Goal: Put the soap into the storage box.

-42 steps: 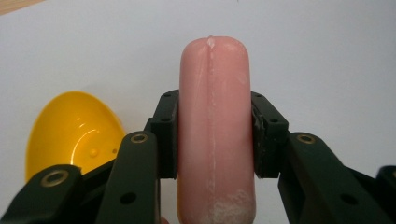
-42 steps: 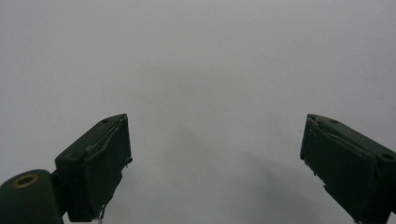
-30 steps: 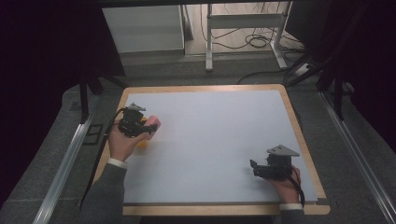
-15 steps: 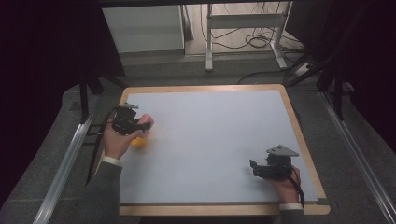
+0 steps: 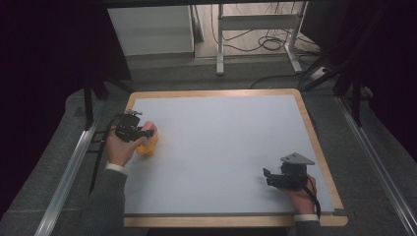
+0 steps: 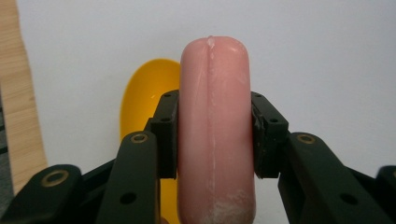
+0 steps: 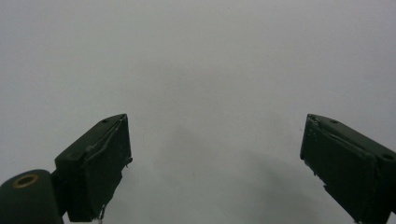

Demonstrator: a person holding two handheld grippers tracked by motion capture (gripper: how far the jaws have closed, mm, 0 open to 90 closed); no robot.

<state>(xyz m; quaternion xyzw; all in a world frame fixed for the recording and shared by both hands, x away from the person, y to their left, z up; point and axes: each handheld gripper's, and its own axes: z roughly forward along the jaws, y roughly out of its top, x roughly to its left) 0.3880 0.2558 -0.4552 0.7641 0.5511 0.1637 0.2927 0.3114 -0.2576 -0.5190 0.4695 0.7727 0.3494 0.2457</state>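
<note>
1. beyond the table's far edge stands a dim room: a pale cabinet, a metal frame on legs and loose cables on the floor, dark drapes at both sides.
2. under both hands lies the table, a wood-rimmed board with a plain white sheet on top; most of the sheet is bare.
3. at the near right edge the right gripper rests low over the sheet, well apart from the work; in the right gripper view its jaws stand wide apart with nothing between them.
4. at the left edge the left gripper is clenched on a pink sausage-shaped piece; both pads press its sides, and its long axis runs straight out between the jaws, the rounded end pointing away from the hand.
5. directly below and slightly left of the held piece, as the left gripper view frames it, lies a yellow curved piece on the sheet, lengthwise roughly parallel to the pink one.
6. judgement: the coming move turns on this alignment; the left hand is far nearer, and the pink piece would need to descend and shift sideways to settle into the yellow one.
</note>
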